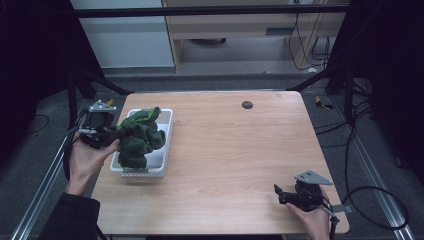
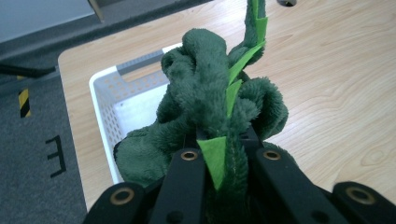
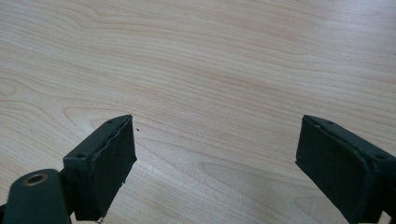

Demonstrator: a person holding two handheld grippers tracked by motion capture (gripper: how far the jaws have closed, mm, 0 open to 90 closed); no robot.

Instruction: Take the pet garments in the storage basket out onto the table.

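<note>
A dark green plush toy [image 1: 139,137] with light green felt spikes hangs over a white perforated basket [image 1: 166,150] at the table's left side. My left gripper [image 1: 111,137] is shut on the toy from the left, and the plush bulges out past the jaws. In the left gripper view the black jaws pinch the green plush toy [image 2: 210,93] just above the white basket [image 2: 105,102]. My right gripper [image 1: 278,192] rests near the table's front right corner, held by a hand. Its fingers [image 3: 109,158] stand wide apart over bare wood with nothing between them.
The wooden table [image 1: 240,150] has a small dark round hole [image 1: 247,104] near its far edge. Metal rails run along the floor on both sides. Cables lie on the floor at the right, and a cabinet stands beyond the table.
</note>
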